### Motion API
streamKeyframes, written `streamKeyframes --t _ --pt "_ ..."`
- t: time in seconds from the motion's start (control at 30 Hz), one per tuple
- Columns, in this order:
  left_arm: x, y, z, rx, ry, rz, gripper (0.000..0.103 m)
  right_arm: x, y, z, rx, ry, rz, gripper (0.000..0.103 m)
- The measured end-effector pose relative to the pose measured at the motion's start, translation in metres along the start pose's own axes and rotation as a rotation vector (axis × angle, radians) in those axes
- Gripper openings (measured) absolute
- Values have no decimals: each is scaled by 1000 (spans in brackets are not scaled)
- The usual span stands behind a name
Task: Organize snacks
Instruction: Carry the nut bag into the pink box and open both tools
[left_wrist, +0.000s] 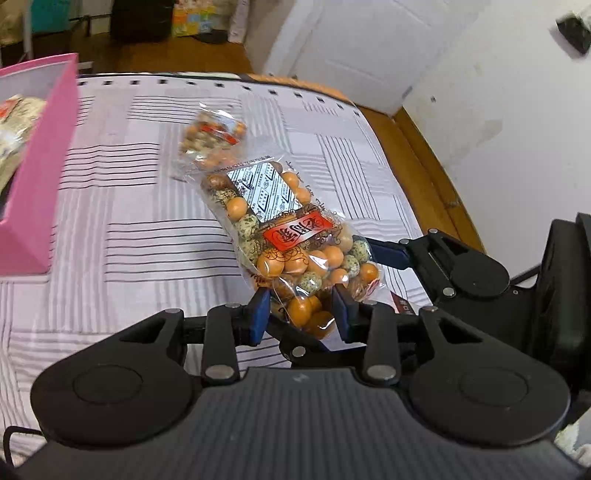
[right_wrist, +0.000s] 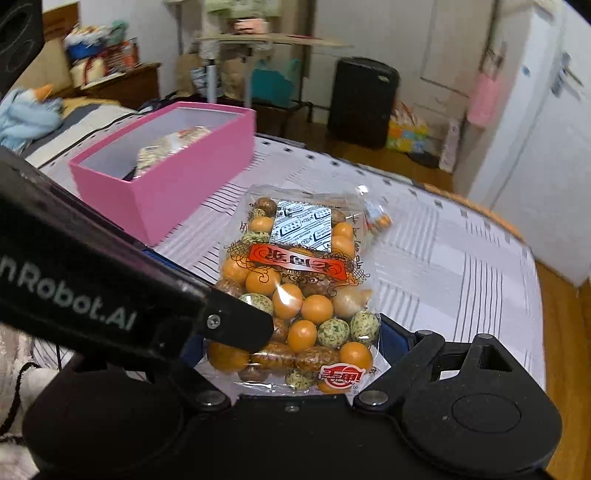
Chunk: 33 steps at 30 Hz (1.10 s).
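A clear snack bag of orange and speckled coated nuts (left_wrist: 291, 236) with a red label is lifted above the striped bedcover. My left gripper (left_wrist: 301, 314) is shut on its near end, blue pads pinching the plastic. The same bag fills the right wrist view (right_wrist: 299, 295). My right gripper (right_wrist: 295, 350) is around the bag's lower end with its jaws wide apart. The right gripper's body (left_wrist: 461, 266) shows at the right of the left wrist view. A second similar bag (left_wrist: 212, 142) lies on the cover beyond. A pink box (right_wrist: 166, 173) with a snack bag inside (right_wrist: 166, 151) stands at the left.
The striped cover (left_wrist: 122, 221) spreads over a bed with a wooden edge (left_wrist: 417, 155). The left gripper's arm (right_wrist: 92, 280) crosses the left of the right wrist view. A white wall and door stand to the right, a black bin (right_wrist: 362, 103) and clutter on the floor behind.
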<state>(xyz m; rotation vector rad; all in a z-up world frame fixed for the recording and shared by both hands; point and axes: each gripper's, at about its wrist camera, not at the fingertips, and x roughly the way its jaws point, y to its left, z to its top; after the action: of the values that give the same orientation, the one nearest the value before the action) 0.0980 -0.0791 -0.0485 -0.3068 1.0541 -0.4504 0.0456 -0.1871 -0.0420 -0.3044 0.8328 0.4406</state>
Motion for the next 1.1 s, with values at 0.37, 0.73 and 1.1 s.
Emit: streamKeyframes --t 0.37,0.73,1.1 --pt "-84 67 18 -106 -163 65 35 3 69 79 -220 -127 57 93" --pt "-116 182 41 -295 -277 179 35 79 137 147 -437 -211 203 93" --pt "-82 261 54 -441 -173 240 36 149 160 162 -582 -168 356 94"
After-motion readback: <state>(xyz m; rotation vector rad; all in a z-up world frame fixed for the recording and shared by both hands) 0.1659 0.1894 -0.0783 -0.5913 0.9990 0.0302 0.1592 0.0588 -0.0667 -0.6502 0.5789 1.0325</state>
